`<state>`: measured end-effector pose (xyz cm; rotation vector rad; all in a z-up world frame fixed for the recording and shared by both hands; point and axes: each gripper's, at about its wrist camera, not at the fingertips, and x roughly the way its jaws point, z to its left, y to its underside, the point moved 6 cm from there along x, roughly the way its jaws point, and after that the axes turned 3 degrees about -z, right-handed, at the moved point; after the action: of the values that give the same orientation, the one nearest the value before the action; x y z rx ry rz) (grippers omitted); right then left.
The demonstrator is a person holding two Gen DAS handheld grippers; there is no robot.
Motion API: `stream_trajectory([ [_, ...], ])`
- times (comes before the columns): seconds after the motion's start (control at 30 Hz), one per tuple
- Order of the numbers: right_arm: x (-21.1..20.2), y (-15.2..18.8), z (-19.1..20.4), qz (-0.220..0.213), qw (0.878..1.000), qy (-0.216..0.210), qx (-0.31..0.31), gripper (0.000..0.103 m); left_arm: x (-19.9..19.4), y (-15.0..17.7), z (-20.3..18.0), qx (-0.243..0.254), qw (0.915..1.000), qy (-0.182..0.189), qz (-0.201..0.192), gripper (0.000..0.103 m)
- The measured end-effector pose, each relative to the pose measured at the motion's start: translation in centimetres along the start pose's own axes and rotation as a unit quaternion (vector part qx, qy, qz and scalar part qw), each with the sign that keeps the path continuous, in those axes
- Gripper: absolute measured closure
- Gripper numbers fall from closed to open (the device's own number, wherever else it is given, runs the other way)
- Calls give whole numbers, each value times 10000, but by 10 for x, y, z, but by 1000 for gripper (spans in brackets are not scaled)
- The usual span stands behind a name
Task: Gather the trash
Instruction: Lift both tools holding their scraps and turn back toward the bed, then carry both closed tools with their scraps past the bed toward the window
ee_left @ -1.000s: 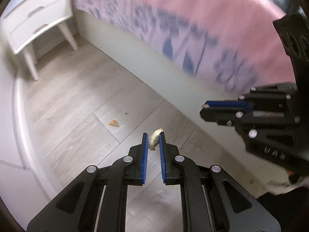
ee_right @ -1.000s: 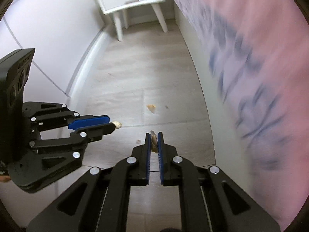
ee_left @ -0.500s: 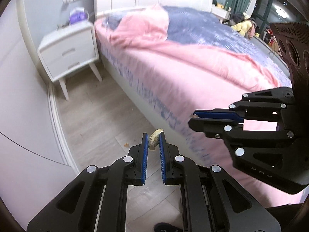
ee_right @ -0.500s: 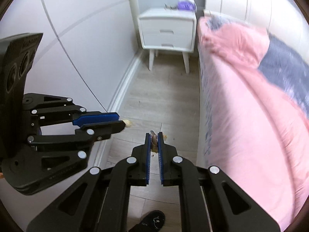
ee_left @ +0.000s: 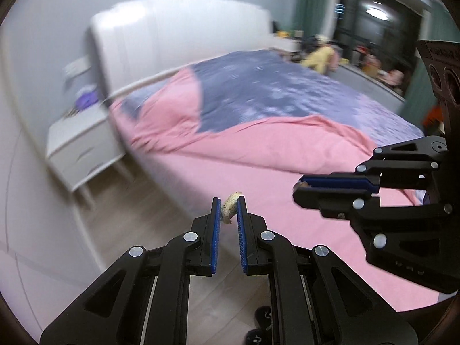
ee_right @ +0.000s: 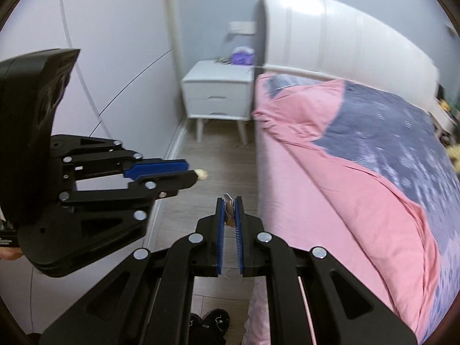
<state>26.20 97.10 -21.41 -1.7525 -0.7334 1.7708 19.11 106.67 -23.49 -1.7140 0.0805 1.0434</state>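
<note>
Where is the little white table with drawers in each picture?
Left wrist view: the white nightstand is at the left, blurred, beside the bed.
Right wrist view: the nightstand is upper middle, against the wall.
Shared landmark: the purple thing on top of it.

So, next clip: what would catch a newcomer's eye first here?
Each gripper pinches a small pale scrap: the left gripper holds a beige crumb, the right gripper a thin scrap. Behind them, a bed with a pink and grey-blue cover fills the right; a white nightstand stands at its head.
</note>
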Motion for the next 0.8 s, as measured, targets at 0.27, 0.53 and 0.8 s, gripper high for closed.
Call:
stream_trajectory([
  [0.27,-73,54,-64,-154,9787,1498,1394,94,-2,-32,-115,1355,9819,1304,-207,93],
  [0.53,-181,142,-120,-195,9167,2914,2726,94,-20,-33,-267,2517,9297,2668,-337,93],
  [0.8,-315,259,-146,-342,8259,4127,3827,94,-73,5,-447,3632,8456,3888,-441,93],
])
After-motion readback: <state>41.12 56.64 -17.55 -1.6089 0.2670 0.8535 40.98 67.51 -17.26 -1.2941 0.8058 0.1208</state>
